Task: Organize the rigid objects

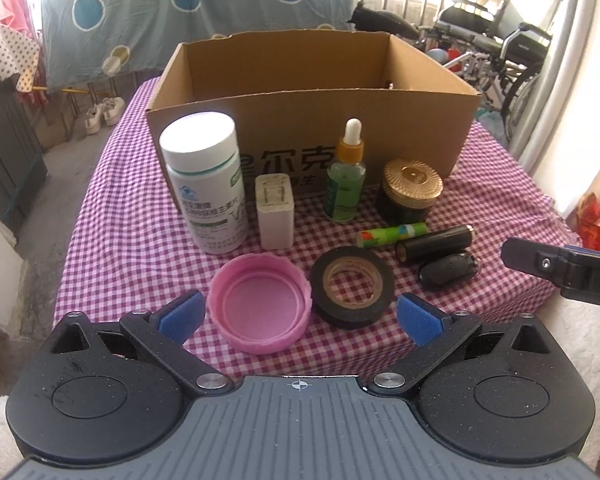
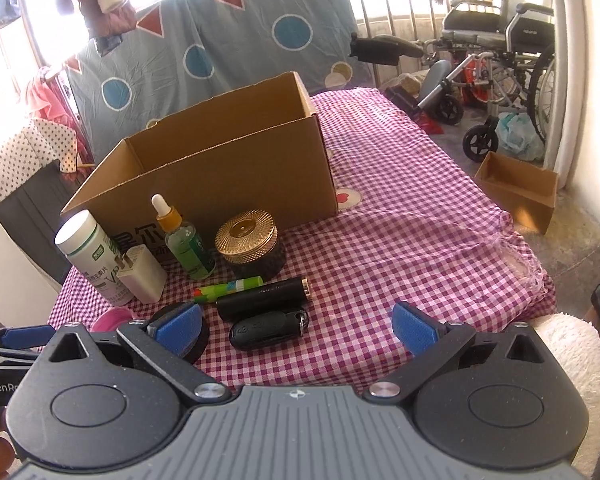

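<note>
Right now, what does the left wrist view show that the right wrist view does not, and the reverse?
Only the left wrist view shows the pink lid whole and the black tape roll uncovered; in the right wrist view both are mostly hidden. Only the right wrist view shows the small cardboard box on the floor. Both show the large cardboard box, white bottle, dropper bottle, gold-lidded jar and car key. Both tools are open, holding nothing.

An open cardboard box [image 1: 300, 136] is set on the checked cloth. Before it 4 items are stood upright: white bottle [image 1: 204, 178], white charger [image 1: 275, 210], green dropper bottle [image 1: 346, 174], gold-lidded jar [image 1: 411, 190]. Nearer are laid a pink lid [image 1: 260, 302] (upturned), black tape roll [image 1: 352, 286], green tube [image 1: 392, 235], black cylinder [image 1: 434, 246] and key fob [image 1: 448, 270].
</note>
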`<control>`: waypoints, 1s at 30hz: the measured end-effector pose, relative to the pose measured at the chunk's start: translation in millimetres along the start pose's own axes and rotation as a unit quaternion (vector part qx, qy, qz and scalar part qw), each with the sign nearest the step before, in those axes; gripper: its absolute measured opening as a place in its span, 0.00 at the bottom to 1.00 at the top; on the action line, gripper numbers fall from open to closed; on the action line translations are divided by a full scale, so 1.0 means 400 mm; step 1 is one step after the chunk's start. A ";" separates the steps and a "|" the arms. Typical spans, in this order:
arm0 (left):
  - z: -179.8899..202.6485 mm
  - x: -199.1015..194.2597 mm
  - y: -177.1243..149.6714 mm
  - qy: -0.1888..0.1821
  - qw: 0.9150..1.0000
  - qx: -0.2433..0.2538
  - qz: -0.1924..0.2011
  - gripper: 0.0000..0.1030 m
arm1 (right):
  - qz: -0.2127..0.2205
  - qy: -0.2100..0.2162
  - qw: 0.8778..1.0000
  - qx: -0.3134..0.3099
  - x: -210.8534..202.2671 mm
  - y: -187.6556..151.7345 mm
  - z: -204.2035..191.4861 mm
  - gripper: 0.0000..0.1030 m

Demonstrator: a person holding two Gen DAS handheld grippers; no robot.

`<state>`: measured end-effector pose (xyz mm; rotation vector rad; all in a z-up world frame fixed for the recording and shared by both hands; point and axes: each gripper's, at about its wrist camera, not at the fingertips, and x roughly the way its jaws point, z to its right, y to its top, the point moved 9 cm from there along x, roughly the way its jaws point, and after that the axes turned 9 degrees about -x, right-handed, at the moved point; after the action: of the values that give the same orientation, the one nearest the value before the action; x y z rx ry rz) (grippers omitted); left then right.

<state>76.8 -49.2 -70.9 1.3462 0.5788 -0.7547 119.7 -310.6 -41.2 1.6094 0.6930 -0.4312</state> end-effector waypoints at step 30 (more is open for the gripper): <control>0.213 0.199 0.033 -0.104 0.987 0.038 -0.117 0.48 | -0.041 0.131 0.985 0.102 0.201 0.008 0.050 0.28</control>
<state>133.4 -144.4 -109.9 1.2617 0.5506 -1.1050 184.3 -315.1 -93.3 1.8559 0.9400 -0.3621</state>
